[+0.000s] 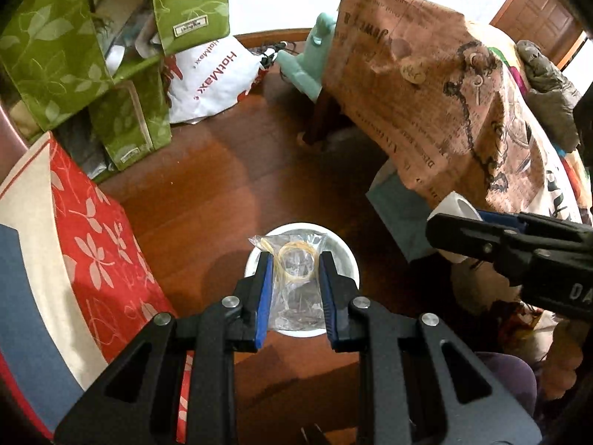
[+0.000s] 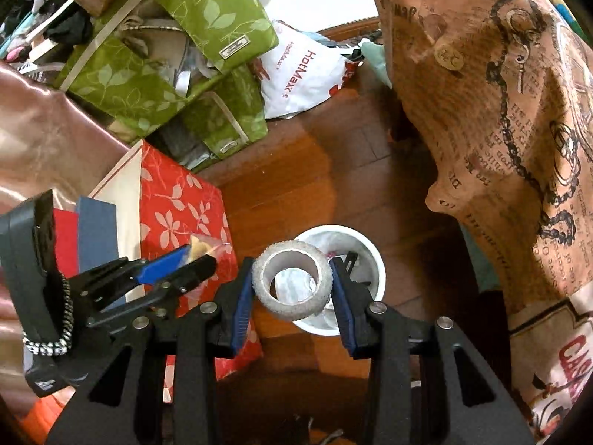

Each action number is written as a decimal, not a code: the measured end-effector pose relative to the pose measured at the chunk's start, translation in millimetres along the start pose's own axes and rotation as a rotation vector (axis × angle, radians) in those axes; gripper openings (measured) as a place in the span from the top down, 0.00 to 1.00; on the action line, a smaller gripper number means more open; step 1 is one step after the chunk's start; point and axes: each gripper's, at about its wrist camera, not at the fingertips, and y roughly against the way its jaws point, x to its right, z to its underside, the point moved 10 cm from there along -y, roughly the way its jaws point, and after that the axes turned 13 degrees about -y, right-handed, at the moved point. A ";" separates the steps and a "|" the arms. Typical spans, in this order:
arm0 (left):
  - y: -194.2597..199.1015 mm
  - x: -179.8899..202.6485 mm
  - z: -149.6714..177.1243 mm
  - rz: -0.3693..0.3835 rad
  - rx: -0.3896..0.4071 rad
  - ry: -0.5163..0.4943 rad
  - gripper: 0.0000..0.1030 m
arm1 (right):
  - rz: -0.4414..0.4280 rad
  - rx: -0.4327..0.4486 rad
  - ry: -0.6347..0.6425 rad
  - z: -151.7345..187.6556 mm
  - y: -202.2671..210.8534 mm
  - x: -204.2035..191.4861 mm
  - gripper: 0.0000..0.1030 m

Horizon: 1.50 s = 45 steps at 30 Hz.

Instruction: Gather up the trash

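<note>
Wood floor [image 1: 229, 170]; left gripper [image 1: 293, 259] clamps plastic bag [image 1: 296, 289], right gripper [image 2: 292, 278] jaws parting around tape roll [image 2: 292, 283]; centre both over white bin [image 1: 350, 259] before release.

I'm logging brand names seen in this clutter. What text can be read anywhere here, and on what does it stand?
"HotMax": red print on the white plastic bag by the wall, seen in both views.
"CASA", cut off by the frame edge: red letters on the printed cloth.
"DA", cut off: on the right gripper's body.
Newsprint-style lines on the brown cloth: too distorted to read.
Small labels on the green fabric boxes: too small to read.
</note>
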 end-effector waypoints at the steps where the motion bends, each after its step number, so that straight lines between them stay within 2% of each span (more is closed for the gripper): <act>1: -1.7 1.9 -0.3 0.006 -0.003 0.000 0.77 | -0.002 -0.006 -0.003 0.5 -0.4 0.4 0.52; 4: -5.1 7.4 -2.2 0.014 -0.006 -0.010 0.77 | -0.016 -0.004 -0.013 0.4 3.0 1.3 0.41; 11: -8.9 22.9 -11.9 0.037 -0.008 -0.023 0.77 | 0.003 0.055 -0.061 -8.3 19.9 14.2 0.41; 15: -10.5 27.6 -14.8 0.017 -0.026 -0.032 0.52 | -0.015 0.084 -0.101 -9.7 31.2 20.9 0.41; 16: -9.9 27.8 -15.4 0.011 -0.024 -0.030 0.50 | -0.009 0.087 -0.101 -9.2 32.6 22.1 0.41; 23: 15.1 27.1 -18.2 0.007 0.007 -0.005 0.50 | 0.005 0.133 -0.098 -7.3 55.4 25.6 0.41; 29: 85.9 33.2 -38.3 -0.033 0.132 -0.030 0.50 | 0.017 0.257 -0.088 -4.0 115.6 20.9 0.41; 34: 158.3 57.7 -54.8 -0.016 0.261 -0.069 0.50 | 0.035 0.416 -0.091 13.3 191.3 8.9 0.41; 39: 240.7 100.4 -60.0 0.013 0.403 -0.146 0.50 | 0.082 0.604 -0.072 40.2 275.7 -3.5 0.41; 45: 338.1 153.9 -47.9 0.063 0.561 -0.235 0.50 | 0.082 0.793 -0.098 85.3 365.1 -15.3 0.41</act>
